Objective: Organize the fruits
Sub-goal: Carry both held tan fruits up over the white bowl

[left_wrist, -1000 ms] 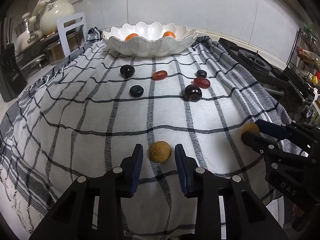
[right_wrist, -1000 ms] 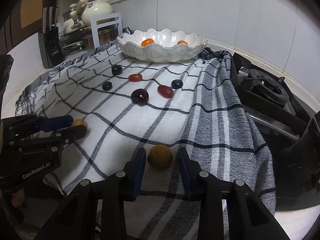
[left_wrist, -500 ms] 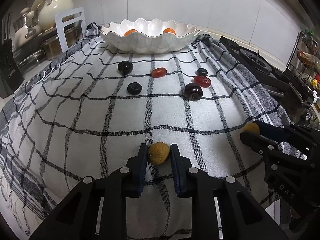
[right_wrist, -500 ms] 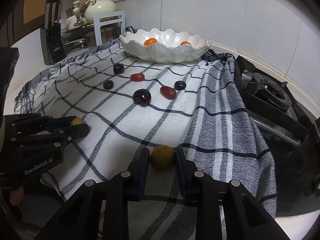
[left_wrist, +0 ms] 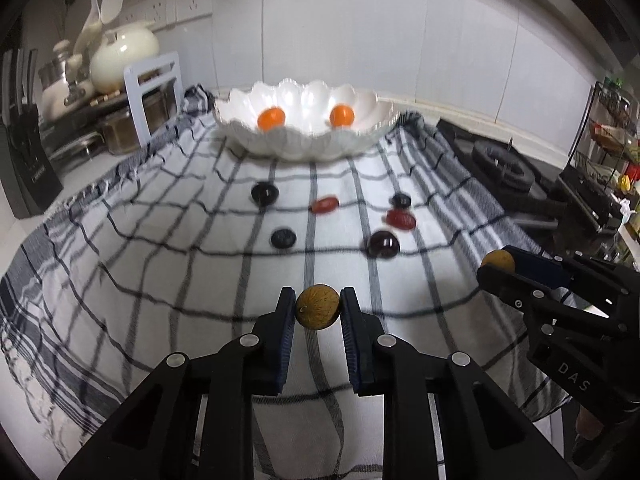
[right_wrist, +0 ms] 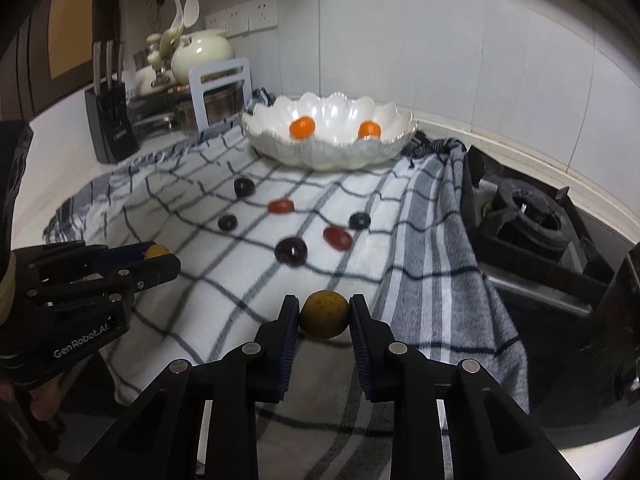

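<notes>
My left gripper [left_wrist: 317, 307] is shut on a round tan fruit [left_wrist: 317, 306], held a little above the checked cloth [left_wrist: 160, 272]. My right gripper [right_wrist: 324, 314] is shut on a second tan fruit [right_wrist: 324, 314], also lifted off the cloth. Each gripper shows in the other's view: the right gripper [left_wrist: 496, 266] at the right, the left gripper [right_wrist: 160, 258] at the left. A white scalloped bowl [left_wrist: 306, 144] at the back holds two orange fruits [left_wrist: 271, 117]. Between me and the bowl lie several dark fruits [left_wrist: 383, 244] and two red ones [left_wrist: 324, 205].
A gas hob [right_wrist: 528, 224] sits right of the cloth. A knife block [right_wrist: 110, 128], pots, a white rack [right_wrist: 218, 92] and a cream teapot [right_wrist: 200, 54] stand at the back left. A wire shelf [left_wrist: 608, 136] is at the far right. Tiled wall behind.
Both grippers closed on their tan fruits and lifted them off the cloth. The bowl now sits lower in both views.
</notes>
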The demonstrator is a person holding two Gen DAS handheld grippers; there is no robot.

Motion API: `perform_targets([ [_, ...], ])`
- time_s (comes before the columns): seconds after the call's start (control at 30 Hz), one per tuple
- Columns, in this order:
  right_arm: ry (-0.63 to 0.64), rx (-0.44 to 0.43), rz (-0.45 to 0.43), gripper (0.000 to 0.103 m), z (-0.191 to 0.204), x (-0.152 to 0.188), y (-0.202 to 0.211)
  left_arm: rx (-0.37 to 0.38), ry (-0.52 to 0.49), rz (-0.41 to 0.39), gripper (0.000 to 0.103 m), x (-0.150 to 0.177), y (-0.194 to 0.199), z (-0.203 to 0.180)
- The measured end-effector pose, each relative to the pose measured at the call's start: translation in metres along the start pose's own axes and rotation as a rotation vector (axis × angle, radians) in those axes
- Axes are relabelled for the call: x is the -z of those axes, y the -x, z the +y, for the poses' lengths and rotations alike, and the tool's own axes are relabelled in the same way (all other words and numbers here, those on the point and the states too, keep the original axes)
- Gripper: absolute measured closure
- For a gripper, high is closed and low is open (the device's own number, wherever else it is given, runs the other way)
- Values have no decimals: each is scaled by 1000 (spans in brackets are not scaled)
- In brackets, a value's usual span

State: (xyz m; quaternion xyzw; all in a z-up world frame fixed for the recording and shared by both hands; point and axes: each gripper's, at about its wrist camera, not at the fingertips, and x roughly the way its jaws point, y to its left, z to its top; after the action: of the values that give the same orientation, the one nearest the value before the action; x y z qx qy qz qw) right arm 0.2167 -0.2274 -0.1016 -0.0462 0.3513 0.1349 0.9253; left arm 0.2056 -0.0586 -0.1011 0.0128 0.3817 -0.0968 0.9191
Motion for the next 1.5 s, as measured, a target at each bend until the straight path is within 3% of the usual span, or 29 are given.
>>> perform_targets([
  [0.77,-27,50,-230,76,-3,-75,27,-14,-28,-225,80,-75,35,13],
  [1.17,-32,52,-323,76,-1,-114,27,-1,-46,-290,80,-115,34,25],
  [1.5,-53,50,-334,76,-6,-146,3,9,-78,-304,80,-147,14,29],
])
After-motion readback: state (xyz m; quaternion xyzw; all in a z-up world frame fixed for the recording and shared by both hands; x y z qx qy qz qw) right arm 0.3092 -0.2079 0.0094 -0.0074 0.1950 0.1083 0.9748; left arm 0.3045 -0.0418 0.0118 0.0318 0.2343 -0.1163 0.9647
